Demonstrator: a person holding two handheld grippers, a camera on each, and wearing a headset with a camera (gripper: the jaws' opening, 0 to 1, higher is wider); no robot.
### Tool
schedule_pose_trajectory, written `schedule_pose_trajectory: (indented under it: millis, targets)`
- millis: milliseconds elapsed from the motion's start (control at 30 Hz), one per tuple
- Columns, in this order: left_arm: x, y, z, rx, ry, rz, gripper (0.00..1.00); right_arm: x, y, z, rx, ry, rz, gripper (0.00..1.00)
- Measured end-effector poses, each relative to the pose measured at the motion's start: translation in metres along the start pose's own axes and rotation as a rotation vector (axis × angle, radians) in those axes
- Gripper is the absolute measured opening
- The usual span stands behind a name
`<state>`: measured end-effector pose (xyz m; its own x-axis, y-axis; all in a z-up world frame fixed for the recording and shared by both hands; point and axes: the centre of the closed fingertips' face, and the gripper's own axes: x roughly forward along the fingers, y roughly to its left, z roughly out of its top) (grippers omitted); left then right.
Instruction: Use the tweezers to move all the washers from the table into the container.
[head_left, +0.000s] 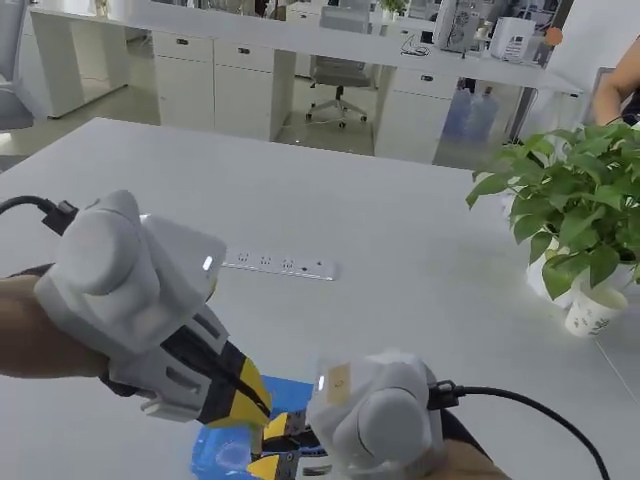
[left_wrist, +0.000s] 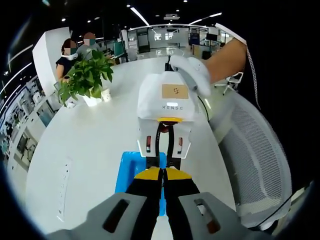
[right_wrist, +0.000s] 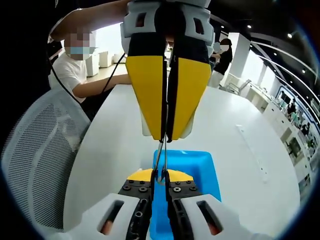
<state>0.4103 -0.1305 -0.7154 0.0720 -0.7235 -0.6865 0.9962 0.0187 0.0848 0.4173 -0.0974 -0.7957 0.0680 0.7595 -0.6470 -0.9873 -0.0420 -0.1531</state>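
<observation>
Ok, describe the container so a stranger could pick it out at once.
On the white table, look at the near edge, where the left gripper and right gripper meet. Under them lies the blue tray, bright blue, unlike the white power strip farther out.

Legible marks: one brand word, left gripper view.
Centre frame, pale lettering reading roughly "XENSE" on white housing of right gripper (left_wrist: 163, 164); just above, tan sticker (left_wrist: 175, 91) with small emblem, too small to read.
</observation>
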Motion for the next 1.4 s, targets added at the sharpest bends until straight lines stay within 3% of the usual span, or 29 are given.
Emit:
schedule_pose_trajectory:
  millis: [300,667,1400]
  targets:
    - [0.007,0.016,-0.008,-0.009,0.003,-0.006,0.04,0.007,-0.014,-0.009,0.016,-0.001,-0.002,0.09]
    - [0.021,0.028,-0.022,-0.019,0.014,-0.008,0.04,0.02,-0.025,-0.024,0.039,0.006,0.003,0.09]
    - [0.045,0.034,-0.048,-0.071,0.028,-0.012,0.04,0.042,-0.025,-0.055,0.045,0.083,0.046,0.1]
